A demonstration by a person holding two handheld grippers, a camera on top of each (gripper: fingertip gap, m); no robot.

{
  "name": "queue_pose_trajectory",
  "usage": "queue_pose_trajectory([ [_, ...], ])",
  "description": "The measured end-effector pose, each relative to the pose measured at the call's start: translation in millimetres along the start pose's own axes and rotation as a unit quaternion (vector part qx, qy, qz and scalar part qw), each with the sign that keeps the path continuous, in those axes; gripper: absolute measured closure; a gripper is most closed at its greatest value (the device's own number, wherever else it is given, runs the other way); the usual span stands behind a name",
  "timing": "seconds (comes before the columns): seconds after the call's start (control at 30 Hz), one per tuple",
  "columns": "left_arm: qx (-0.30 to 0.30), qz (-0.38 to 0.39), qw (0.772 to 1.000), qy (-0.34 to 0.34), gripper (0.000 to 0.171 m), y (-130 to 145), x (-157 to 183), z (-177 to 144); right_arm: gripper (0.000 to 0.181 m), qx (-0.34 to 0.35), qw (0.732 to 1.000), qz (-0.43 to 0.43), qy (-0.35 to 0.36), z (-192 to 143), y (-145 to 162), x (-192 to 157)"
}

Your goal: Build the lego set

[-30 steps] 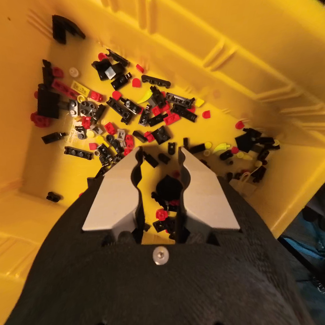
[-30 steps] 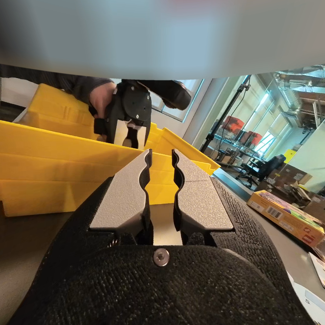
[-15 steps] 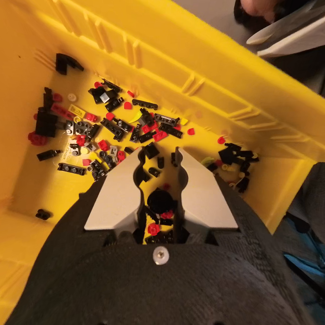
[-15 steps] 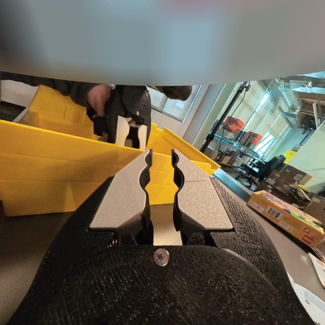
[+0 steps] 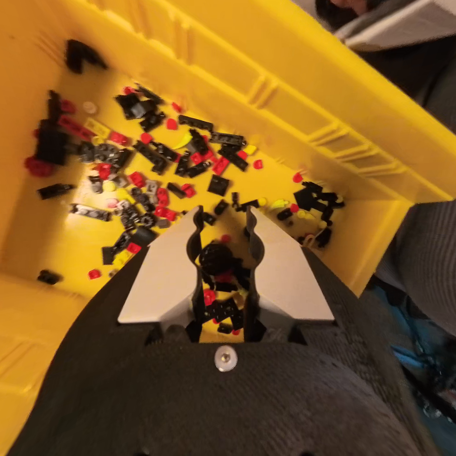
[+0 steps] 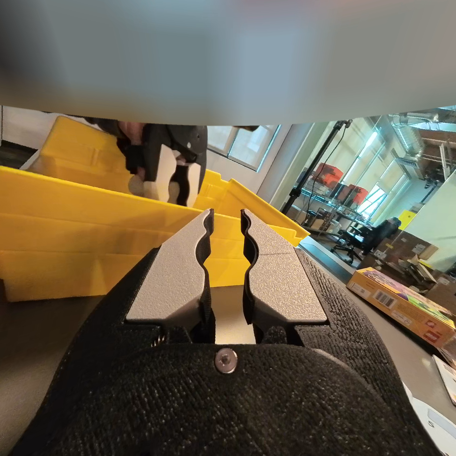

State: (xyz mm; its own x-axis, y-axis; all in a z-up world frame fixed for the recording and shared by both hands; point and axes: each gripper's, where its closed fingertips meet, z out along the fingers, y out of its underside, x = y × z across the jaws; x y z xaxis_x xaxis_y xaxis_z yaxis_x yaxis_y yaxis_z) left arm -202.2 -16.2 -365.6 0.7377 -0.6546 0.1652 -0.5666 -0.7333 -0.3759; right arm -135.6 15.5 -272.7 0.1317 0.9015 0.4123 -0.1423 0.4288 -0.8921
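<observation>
Both tools open, nothing gripped

The left tool (image 5: 224,209) points steeply down, its two grey fingers (image 5: 162,276) spread with a clear gap between the black wavy pads, and it's a bit motion-blurred. From the right wrist view you can see the same left tool (image 6: 176,195) farther off, tips down, with a hand (image 6: 130,140) in a dark sleeve wrapped round its grip. The right tool (image 6: 226,212) lies low and roughly level, looking forward, its fingers (image 6: 172,271) parted, tips not touching anything.
</observation>
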Motion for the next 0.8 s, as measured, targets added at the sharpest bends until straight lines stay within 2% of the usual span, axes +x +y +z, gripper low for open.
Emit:
queue_pose_trajectory([
  [0.13,0.004,0.008,0.996,-0.083,0.121,-3,-29,-21,0.161,-0.001,1.0,-0.007,-0.003,0,0,-2],
  [0.27,0.021,0.013,0.992,-0.122,0.121,-12,-47,-46,0.161,-0.002,1.0,-0.008,-0.003,0,0,-2],
  [0.37,0.001,0.013,0.989,-0.148,0.124,-8,-60,-54,0.161,-0.002,1.0,-0.007,-0.003,0,1,-1],
  [0.53,-0.057,-0.008,0.994,-0.089,0.123,7,-51,-37,0.161,-0.002,1.0,-0.008,-0.004,0,1,-1],
  [0.63,-0.095,-0.001,0.992,-0.08,0.123,19,-49,-21,0.161,-0.002,1.0,-0.008,-0.004,0,1,-1],
  [0.8,-0.099,0.012,0.991,-0.085,0.119,19,-49,-8,0.161,-0.002,1.0,-0.008,-0.004,0,1,-1],
])
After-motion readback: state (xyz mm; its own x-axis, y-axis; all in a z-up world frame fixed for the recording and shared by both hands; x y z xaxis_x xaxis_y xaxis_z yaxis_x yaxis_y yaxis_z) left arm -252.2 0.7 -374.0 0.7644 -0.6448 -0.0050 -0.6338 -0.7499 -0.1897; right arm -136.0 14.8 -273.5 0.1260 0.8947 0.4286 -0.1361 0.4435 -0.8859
